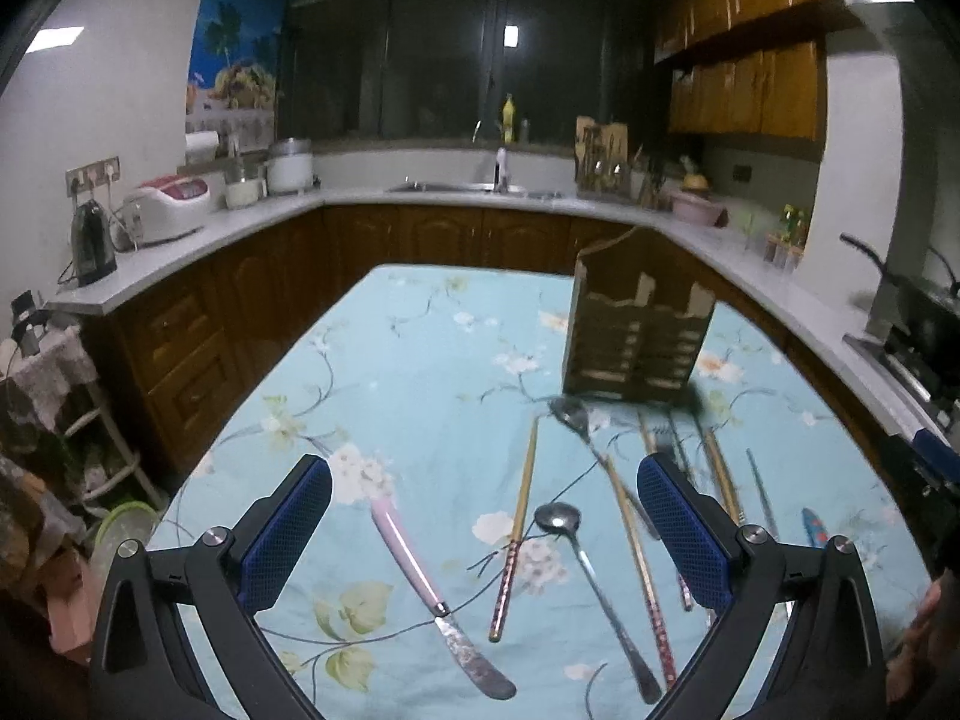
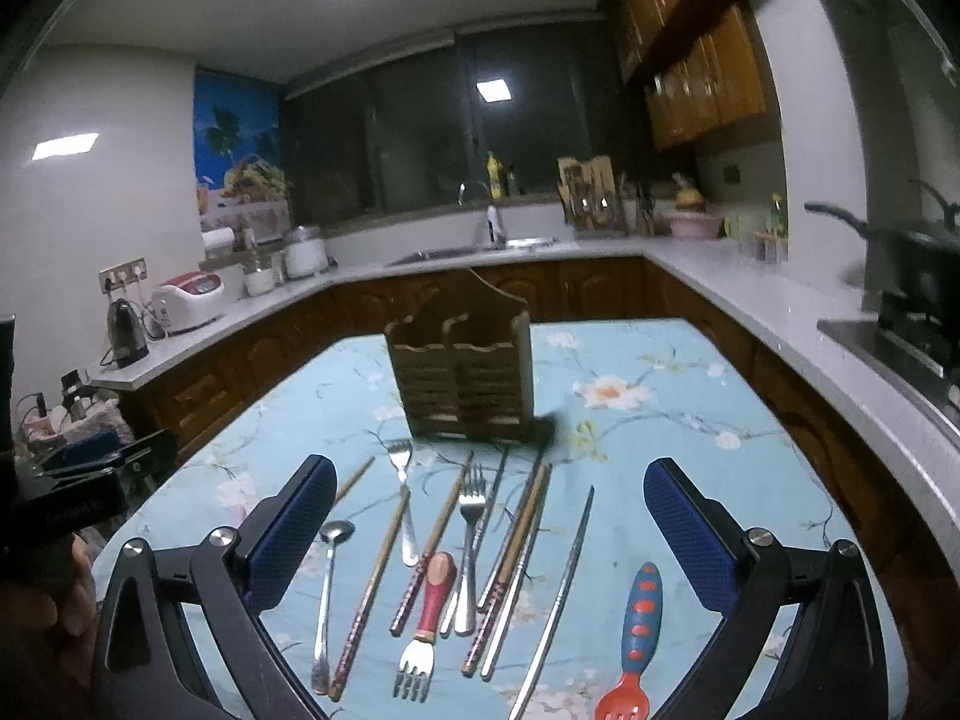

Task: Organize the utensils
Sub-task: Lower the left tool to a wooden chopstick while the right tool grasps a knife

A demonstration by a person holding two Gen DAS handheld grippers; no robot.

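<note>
A broad surface (image 2: pixel 660 450) draped in a pale blue cloth with white blossoms fills the middle of this dim kitchen, with wooden cabinets and a light countertop running around it on three sides. Toward the far end of the cloth stands a wooden utensil holder (image 2: pixel 465 378), upright, its two slatted front pockets showing nothing inside that I can make out. In front of the holder, nearer the person, the utensils lie loose on the cloth, mostly pointing lengthwise.

The left gripper (image 1: pixel 480 540) hangs above the cloth with its blue pads spread wide and nothing between them. Below it lie a butter knife with a pink handle (image 1: pixel 420 576), a long metal spoon (image 1: pixel 585 576), and several chopsticks (image 1: pixel 516 534) with patterned ends; a second spoon (image 1: pixel 570 414) rests just in front of the holder.

The right gripper (image 2: pixel 489 540) is likewise wide open and empty, poised over the thickest cluster. There I see a steel fork (image 2: pixel 471 516) overlapping the chopsticks, another fork (image 2: pixel 401 480) further back, a small fork with a red and wood handle (image 2: pixel 429 612), and a slim metal rod or chopstick (image 2: pixel 564 588) lying alone. Off to the right, apart from the rest, is a child's spork with a blue handle with red spots (image 2: pixel 636 642).
</note>
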